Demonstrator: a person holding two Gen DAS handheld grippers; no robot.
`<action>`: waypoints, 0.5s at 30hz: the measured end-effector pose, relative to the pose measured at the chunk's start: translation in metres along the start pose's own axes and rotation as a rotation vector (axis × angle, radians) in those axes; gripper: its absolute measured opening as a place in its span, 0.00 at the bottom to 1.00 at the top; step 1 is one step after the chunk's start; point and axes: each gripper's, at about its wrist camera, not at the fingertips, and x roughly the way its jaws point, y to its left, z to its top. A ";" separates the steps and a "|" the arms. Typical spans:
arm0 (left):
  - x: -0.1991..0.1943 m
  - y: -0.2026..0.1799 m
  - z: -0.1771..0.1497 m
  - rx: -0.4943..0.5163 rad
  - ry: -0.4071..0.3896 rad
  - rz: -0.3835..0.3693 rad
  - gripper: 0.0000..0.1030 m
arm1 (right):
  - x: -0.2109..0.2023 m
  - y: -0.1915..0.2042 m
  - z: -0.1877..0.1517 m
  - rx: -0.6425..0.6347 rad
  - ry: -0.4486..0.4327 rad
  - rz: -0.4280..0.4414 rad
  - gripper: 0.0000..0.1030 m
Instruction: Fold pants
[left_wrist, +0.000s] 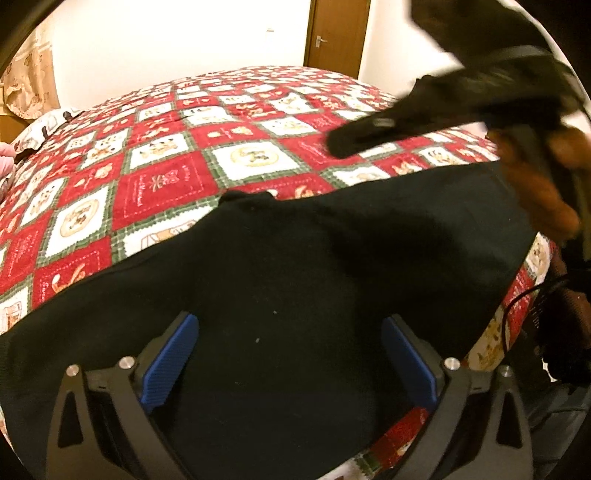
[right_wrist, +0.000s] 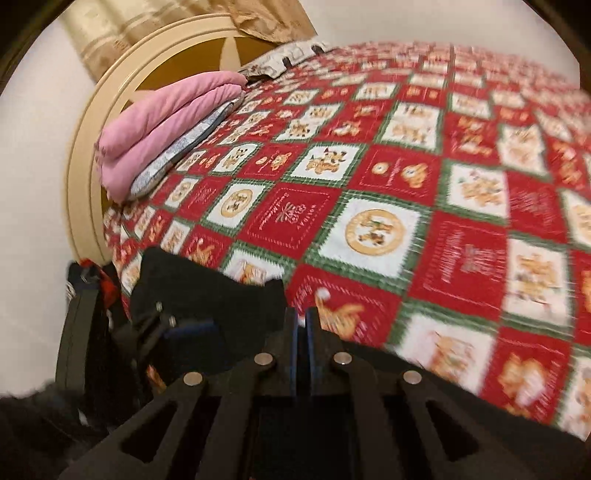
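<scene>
Everything is placed against the red, white and green patchwork quilt (left_wrist: 159, 184) that covers the bed.

In the left wrist view, a patterned curtain (left_wrist: 31, 81) is seen beyond the quilt's far left corner, and a patterned pillow (left_wrist: 48, 125) lies at that corner. The black pants (left_wrist: 295, 266) are spread flat over the near edge of the quilt, their far hem crossing it from left to right. The left gripper (left_wrist: 290, 363) is held above the pants with its blue pads (left_wrist: 170, 363) set wide apart; nothing is pinched between them. A wooden door (left_wrist: 338, 33) is seen behind the quilt's far edge. To the right, the right gripper (left_wrist: 340, 142) is blurred over the quilt, above the pants' far hem, carried by a hand (left_wrist: 543, 192).

In the right wrist view, a folded pink blanket (right_wrist: 159, 136) is stacked at the quilt's left end against a cream headboard (right_wrist: 122, 92). The pants (right_wrist: 207, 295) lie at the quilt's near left edge. The right gripper (right_wrist: 302, 325) is closed, pads together, with no cloth seen between them; bare quilt stretches to its right.
</scene>
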 end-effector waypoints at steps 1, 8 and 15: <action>0.000 -0.001 -0.001 0.005 0.002 0.007 0.99 | -0.004 0.000 -0.006 -0.008 -0.001 -0.001 0.04; 0.002 -0.008 -0.003 0.038 0.004 0.047 1.00 | -0.013 -0.012 -0.052 0.009 0.043 -0.068 0.04; -0.001 -0.005 0.000 0.009 -0.001 0.040 1.00 | -0.006 -0.035 -0.088 0.050 0.035 -0.082 0.05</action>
